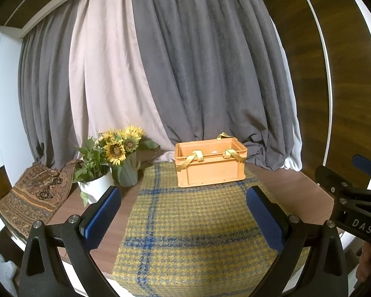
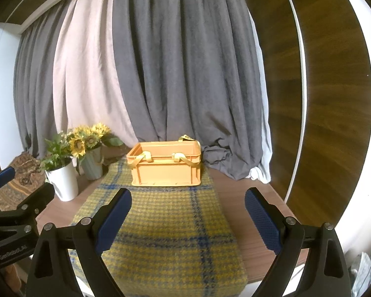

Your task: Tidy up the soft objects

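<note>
An orange plastic crate (image 1: 210, 167) with yellow strap handles stands at the far end of a yellow and blue plaid cloth (image 1: 193, 227). The crate (image 2: 164, 167) and the cloth (image 2: 160, 235) also show in the right wrist view. A little of something pale shows inside the crate. My left gripper (image 1: 184, 201) is open and empty, held above the near part of the cloth. My right gripper (image 2: 188, 204) is open and empty beside it, to the right. Each gripper shows at the edge of the other's view.
A white pot of greenery (image 1: 96, 185) and a green vase of sunflowers (image 1: 126, 170) stand left of the cloth. A patterned brown cloth (image 1: 34, 195) lies at the far left. Grey and pink curtains (image 1: 185, 74) hang behind the wooden table (image 1: 291, 188).
</note>
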Action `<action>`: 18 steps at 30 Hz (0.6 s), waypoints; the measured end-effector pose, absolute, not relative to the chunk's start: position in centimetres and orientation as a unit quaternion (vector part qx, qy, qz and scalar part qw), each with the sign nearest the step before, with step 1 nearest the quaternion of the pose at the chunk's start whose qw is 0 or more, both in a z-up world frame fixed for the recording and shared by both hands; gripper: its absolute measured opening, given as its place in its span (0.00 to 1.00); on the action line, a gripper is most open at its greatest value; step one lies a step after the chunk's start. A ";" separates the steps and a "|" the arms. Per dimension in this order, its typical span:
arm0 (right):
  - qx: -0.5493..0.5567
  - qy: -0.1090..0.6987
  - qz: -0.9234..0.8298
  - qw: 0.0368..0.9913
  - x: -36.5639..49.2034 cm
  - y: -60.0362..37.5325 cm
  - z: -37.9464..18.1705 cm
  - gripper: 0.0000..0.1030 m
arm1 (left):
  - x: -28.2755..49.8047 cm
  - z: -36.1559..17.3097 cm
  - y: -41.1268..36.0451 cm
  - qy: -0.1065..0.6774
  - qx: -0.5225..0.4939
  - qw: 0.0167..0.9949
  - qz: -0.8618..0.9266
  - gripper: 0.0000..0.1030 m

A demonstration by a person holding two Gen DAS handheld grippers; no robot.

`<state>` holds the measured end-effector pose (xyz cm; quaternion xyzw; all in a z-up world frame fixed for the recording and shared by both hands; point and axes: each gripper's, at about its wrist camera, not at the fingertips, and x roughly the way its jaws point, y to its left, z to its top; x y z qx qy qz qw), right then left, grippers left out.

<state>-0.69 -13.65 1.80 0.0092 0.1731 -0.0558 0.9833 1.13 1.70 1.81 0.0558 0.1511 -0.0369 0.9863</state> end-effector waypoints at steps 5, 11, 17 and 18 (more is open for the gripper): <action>0.010 0.170 -0.056 0.984 -0.8 -13.6 2.0 0.91 | 1.0 2.1 1.6 0.147 0.056 0.987 -0.036 1.00; 0.010 0.169 -0.057 0.984 -0.9 -13.6 2.1 0.91 | 0.9 2.2 1.6 0.146 0.056 0.987 -0.037 1.00; 0.010 0.170 -0.057 0.984 -0.9 -13.8 2.1 0.91 | 0.9 2.2 1.6 0.145 0.056 0.987 -0.038 1.00; 0.010 0.169 -0.058 0.984 -0.9 -13.8 2.2 0.91 | 0.9 2.2 1.7 0.146 0.056 0.987 -0.038 1.00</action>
